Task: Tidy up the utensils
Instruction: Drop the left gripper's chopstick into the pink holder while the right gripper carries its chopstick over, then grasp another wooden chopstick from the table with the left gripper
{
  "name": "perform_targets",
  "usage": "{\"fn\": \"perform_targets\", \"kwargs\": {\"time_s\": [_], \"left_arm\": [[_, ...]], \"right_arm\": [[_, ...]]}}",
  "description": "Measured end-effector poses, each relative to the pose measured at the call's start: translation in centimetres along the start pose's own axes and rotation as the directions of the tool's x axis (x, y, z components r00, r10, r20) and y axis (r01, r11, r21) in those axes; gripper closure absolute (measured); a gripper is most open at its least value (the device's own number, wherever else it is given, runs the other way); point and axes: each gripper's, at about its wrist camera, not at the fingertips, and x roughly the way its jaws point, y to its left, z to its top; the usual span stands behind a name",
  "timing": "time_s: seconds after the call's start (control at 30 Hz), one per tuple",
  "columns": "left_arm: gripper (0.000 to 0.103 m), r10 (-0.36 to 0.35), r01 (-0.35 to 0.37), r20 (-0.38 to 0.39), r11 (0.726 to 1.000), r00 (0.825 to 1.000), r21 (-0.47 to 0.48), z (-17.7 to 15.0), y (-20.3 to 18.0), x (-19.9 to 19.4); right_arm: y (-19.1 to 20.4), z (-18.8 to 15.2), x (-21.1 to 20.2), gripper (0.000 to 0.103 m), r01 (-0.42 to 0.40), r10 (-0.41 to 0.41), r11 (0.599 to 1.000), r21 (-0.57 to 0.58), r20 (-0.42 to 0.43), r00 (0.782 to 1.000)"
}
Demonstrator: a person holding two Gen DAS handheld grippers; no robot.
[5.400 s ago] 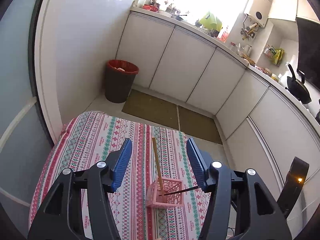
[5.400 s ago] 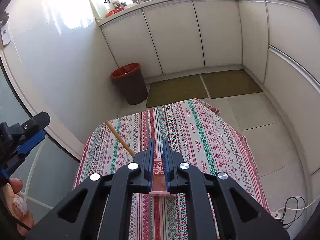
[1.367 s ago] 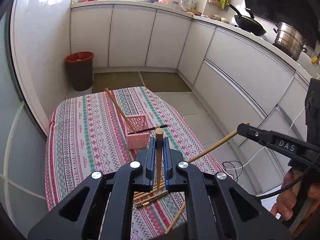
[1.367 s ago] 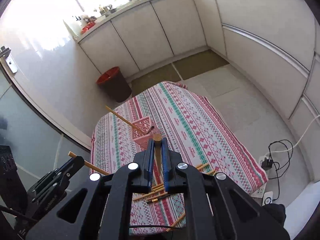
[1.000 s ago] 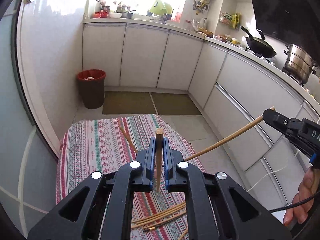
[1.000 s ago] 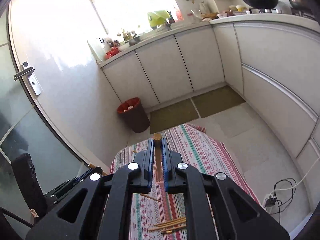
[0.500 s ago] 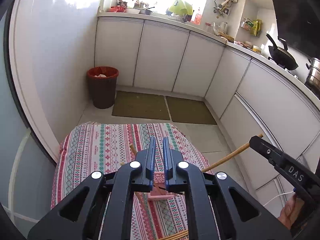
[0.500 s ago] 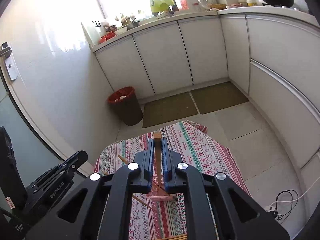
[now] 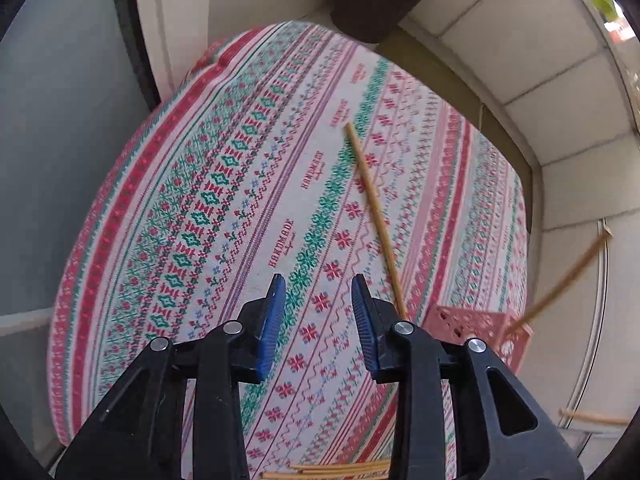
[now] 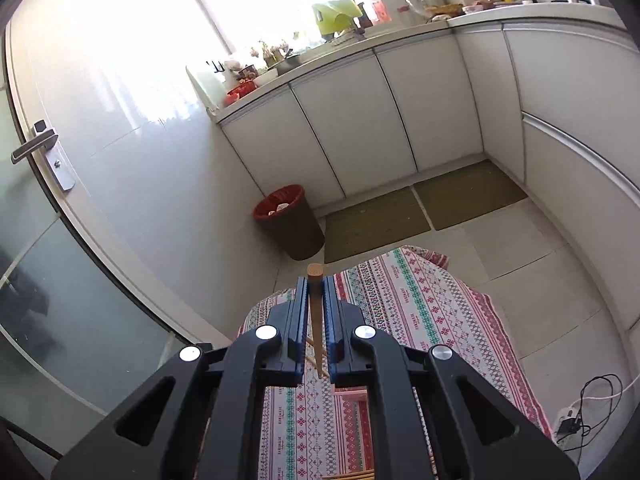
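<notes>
Left wrist view: the left hand-held gripper (image 9: 318,294) is opening, nothing between its jaws, above the cloth-covered desk (image 9: 208,184). A chopstick (image 9: 372,208) leans from the pink basket (image 9: 476,326) at the desk's right edge.

Right wrist view: the right hand-held gripper (image 10: 316,286) is clamped on a wooden chopstick (image 10: 315,300).

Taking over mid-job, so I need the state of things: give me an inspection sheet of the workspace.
Surface: patterned tablecloth covers the table.
Job's things: pink basket with a chopstick leaning out; loose chopsticks at the near edge.
Clutter: nothing seen.
Grippers: left hand-held gripper opening, nothing between its jaws; right hand-held gripper shut on a held chopstick.
Cables: black cable and plug on the floor.
Surroundings: red-rimmed bin, white cabinets, door handle.
</notes>
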Motion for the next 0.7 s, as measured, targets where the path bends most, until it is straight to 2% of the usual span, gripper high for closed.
{"fn": "perform_targets", "kwargs": {"time_s": [0.2,0.3,0.43,0.5,0.53,0.57,0.63,0.7], "left_arm": [[0.059,0.032,-0.032,0.067,0.999,0.997,-0.001,3.9,-2.0,3.6],[0.059,0.073,-0.073,0.059,0.997,0.996,-0.012,6.3,-3.3,5.9],[0.059,0.140,-0.139,0.038,0.990,0.989,-0.017,8.3,-4.6,8.9],[0.057,0.218,-0.220,0.070,0.975,0.974,0.031,8.8,-6.0,9.5],[0.060,0.251,-0.256,0.076,0.965,0.965,0.064,8.8,-6.5,9.8],[0.071,0.281,-0.290,0.100,0.953,0.955,0.094,8.6,-7.0,9.9],[0.091,0.266,-0.282,0.122,0.948,0.956,0.149,8.0,-7.1,9.7],[0.097,0.240,-0.255,0.104,0.950,0.965,0.179,7.1,-6.4,9.2]], "right_arm": [[-0.4,1.2,-0.1,0.095,-0.011,0.011,1.000,0.001,0.023,1.000],[-1.0,2.0,0.9,0.095,-0.006,0.005,1.000,0.011,0.018,1.000],[-1.6,2.6,2.9,0.095,0.018,-0.018,1.000,0.016,0.003,1.000],[-1.6,2.7,3.6,0.095,0.030,-0.030,0.999,0.013,0.001,1.000],[-1.7,2.7,3.8,0.095,0.037,-0.037,0.999,0.012,0.003,0.999],[-1.7,2.8,4.2,0.095,0.046,-0.046,0.999,0.012,0.003,0.999],[-2.0,2.9,4.7,0.095,0.052,-0.052,0.998,0.019,-0.005,0.999],[-2.2,2.8,4.9,0.095,0.058,-0.058,0.998,0.026,-0.012,0.998]]}}
